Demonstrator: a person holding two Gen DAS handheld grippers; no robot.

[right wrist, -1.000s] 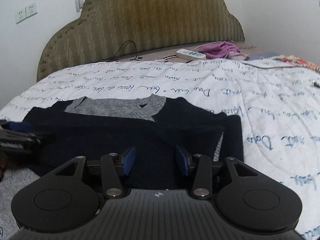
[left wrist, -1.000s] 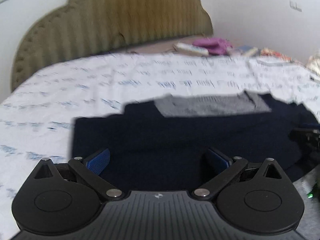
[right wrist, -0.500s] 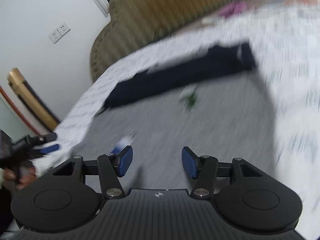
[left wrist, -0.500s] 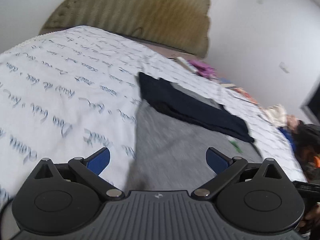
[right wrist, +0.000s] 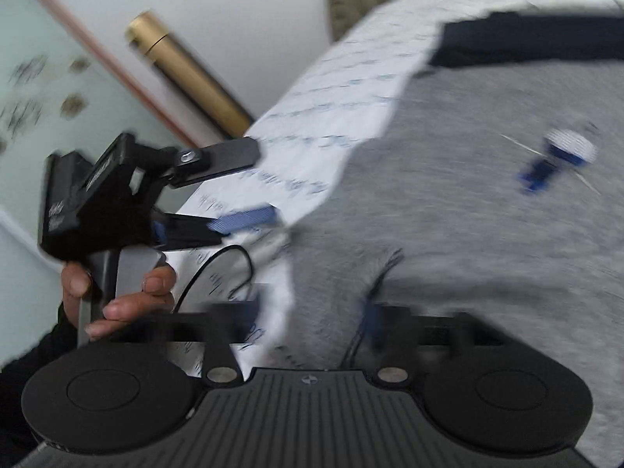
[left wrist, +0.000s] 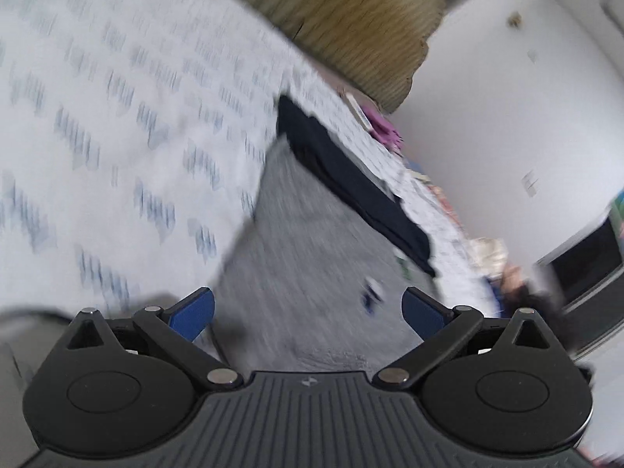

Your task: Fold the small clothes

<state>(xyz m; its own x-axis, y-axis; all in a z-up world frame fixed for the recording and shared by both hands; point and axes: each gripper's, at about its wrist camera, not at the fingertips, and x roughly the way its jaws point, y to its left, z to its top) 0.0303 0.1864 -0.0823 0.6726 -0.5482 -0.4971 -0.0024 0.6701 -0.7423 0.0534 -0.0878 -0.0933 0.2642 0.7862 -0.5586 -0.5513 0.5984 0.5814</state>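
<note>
Grey top lies flat on the bed w/ a folded navy garment along its far edge, near the headboard. Left hand-held gripper sits over the top's near edge, jaws wide apart, nothing between. Right hand-held gripper (badly blurred) has just been closing w/ grey fabric between its fingers; can't tell if it's clamped.

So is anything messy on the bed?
Yes: the grey garment is not flat. A raised crease puckers it near its closest edge, and its left edge lies wavy on the printed sheet.
</note>
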